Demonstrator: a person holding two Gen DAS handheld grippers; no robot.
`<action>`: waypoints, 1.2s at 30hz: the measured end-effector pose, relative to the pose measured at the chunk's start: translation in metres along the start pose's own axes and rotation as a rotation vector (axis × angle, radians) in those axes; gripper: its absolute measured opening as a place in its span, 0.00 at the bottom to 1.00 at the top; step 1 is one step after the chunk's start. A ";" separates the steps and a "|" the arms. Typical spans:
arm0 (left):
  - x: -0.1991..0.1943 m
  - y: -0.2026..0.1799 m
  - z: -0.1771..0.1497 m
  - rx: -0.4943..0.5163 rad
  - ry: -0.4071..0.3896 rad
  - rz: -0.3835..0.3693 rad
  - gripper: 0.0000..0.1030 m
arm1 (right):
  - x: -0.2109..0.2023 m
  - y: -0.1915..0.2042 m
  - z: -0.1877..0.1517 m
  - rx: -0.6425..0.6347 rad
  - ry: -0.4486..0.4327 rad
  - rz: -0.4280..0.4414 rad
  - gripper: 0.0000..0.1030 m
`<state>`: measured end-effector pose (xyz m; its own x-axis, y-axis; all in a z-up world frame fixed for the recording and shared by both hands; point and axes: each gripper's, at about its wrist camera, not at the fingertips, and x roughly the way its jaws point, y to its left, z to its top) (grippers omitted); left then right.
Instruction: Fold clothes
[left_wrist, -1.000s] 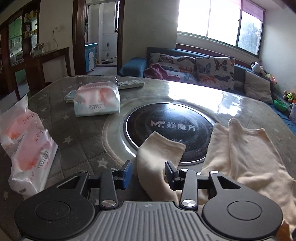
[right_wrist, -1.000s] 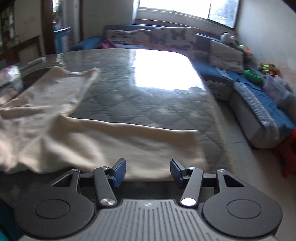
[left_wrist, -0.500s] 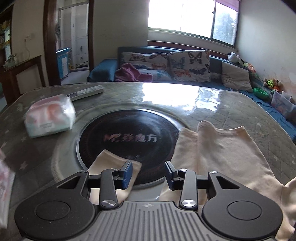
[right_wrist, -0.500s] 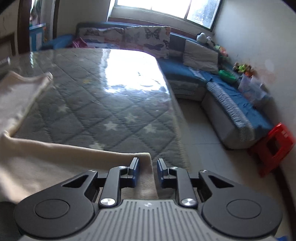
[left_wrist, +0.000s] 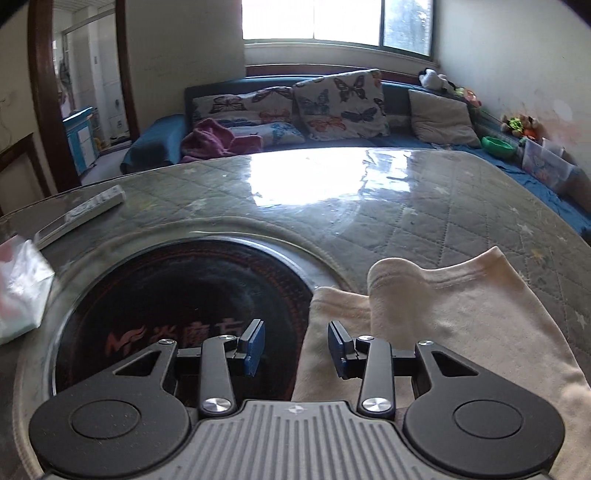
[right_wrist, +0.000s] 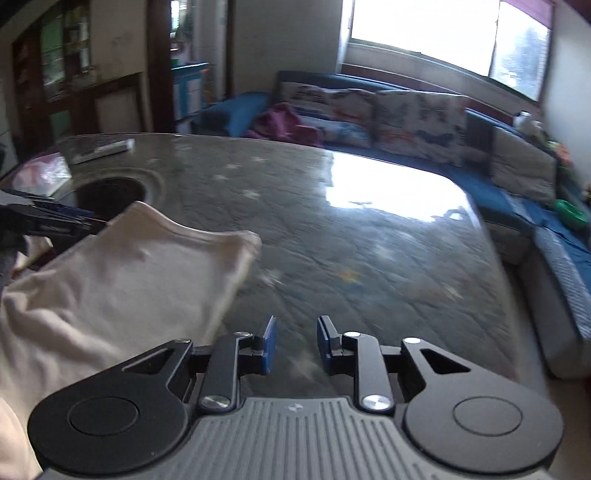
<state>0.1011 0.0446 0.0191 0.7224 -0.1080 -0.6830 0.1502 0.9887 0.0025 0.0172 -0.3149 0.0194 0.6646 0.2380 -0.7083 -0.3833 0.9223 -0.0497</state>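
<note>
Standing apart with nothing pinched, the left gripper (left_wrist: 295, 347) hangs over the near rim of the black round hob (left_wrist: 177, 306), the cream garment (left_wrist: 443, 321) lying just under its right finger. The right gripper (right_wrist: 293, 345) has its jaws opening, empty, over the quilted glass-topped table (right_wrist: 369, 266), with the garment bunched to its left. Farther off lie a white remote (left_wrist: 81, 216), a plastic-wrapped packet (left_wrist: 22, 288) at the left edge, and a blue sofa (left_wrist: 369, 118).

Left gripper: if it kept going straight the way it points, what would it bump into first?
Probably the edge of the cream cloth, which lies just ahead between the open left gripper fingers, right beside the black round plate. Depth is hard to judge.
</note>
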 end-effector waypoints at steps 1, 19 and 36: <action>0.004 -0.001 0.001 0.003 0.007 -0.007 0.37 | 0.008 0.006 0.006 -0.010 0.002 0.017 0.27; 0.007 -0.004 0.006 0.038 -0.034 0.004 0.05 | 0.080 0.020 0.036 0.042 0.022 0.080 0.07; 0.021 0.023 0.013 -0.032 -0.035 0.141 0.03 | 0.073 0.005 0.038 0.095 -0.032 0.012 0.20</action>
<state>0.1288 0.0634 0.0143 0.7578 0.0288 -0.6519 0.0244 0.9971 0.0725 0.0884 -0.2809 -0.0055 0.6813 0.2573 -0.6853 -0.3298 0.9437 0.0263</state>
